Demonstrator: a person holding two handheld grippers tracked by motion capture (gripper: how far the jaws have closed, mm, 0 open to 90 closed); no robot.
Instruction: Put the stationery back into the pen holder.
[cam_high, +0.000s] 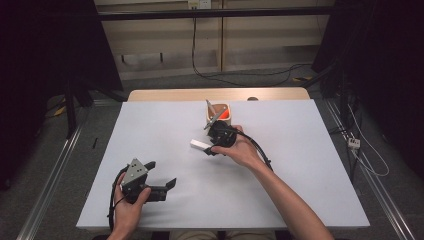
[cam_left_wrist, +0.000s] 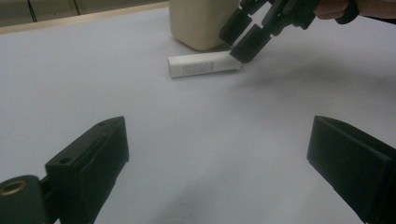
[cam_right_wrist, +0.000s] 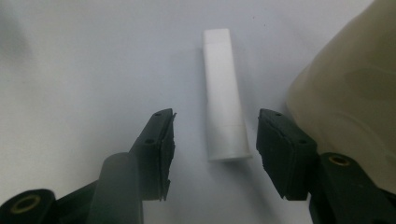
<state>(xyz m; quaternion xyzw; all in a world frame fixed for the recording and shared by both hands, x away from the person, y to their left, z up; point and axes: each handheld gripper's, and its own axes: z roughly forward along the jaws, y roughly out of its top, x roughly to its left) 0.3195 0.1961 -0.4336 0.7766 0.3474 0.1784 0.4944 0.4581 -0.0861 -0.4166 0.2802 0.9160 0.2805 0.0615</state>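
A white tube (cam_high: 199, 145) lies flat on the white table (cam_high: 300, 165), just in front of a beige cup (cam_high: 220, 104). My right gripper (cam_high: 209, 149) reaches down over the tube's end nearest the cup. In the right gripper view the jaws stand on either side of the tube (cam_right_wrist: 223, 107), with gaps between pads and tube, so the right gripper (cam_right_wrist: 215, 140) is open. From the left gripper view, the right gripper (cam_left_wrist: 239, 43) has one tip at the tube (cam_left_wrist: 203, 64). My left gripper (cam_high: 161, 174) rests near the front left, open wide and holding nothing (cam_left_wrist: 217, 154).
The beige cup (cam_left_wrist: 201, 21) stands close behind the tube and holds something orange; its wall (cam_right_wrist: 345, 93) is right beside my right jaw. A wooden strip (cam_high: 215, 94) borders the table's far edge. Dark curtains and cables surround the table.
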